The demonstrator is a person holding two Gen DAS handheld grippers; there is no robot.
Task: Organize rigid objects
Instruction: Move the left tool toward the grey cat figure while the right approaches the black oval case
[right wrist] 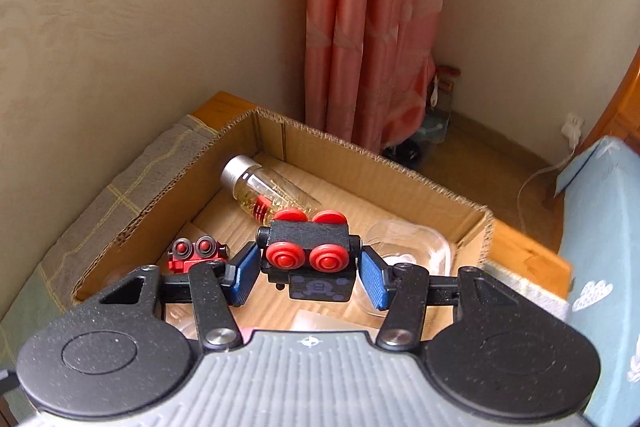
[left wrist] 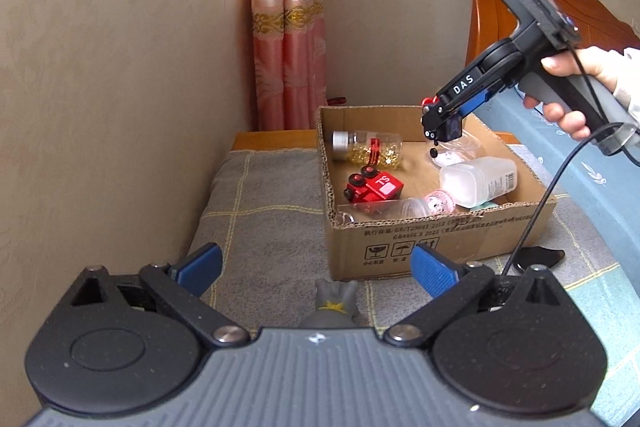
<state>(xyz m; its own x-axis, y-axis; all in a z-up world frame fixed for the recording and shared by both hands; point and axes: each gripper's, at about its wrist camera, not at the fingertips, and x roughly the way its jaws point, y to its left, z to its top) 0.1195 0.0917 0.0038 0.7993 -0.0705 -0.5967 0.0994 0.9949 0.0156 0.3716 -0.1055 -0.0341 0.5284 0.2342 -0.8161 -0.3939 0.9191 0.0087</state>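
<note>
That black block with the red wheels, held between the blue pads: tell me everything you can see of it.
The black toy car is a boxy block, seemingly wood or plastic, with glossy red ringed wheels: two face the camera, two more peek over its top. A pale printed emblem marks its lower face. The right gripper clamps it between blue ribbed pads, hanging above the cardboard box, touching nothing else.

Soft, even daylight; the pink curtain (right wrist: 376,39) glows from behind. Shadows are faint. Fisheye bends the edges, corners are vignetted black, and focus is mildly soft.
</note>
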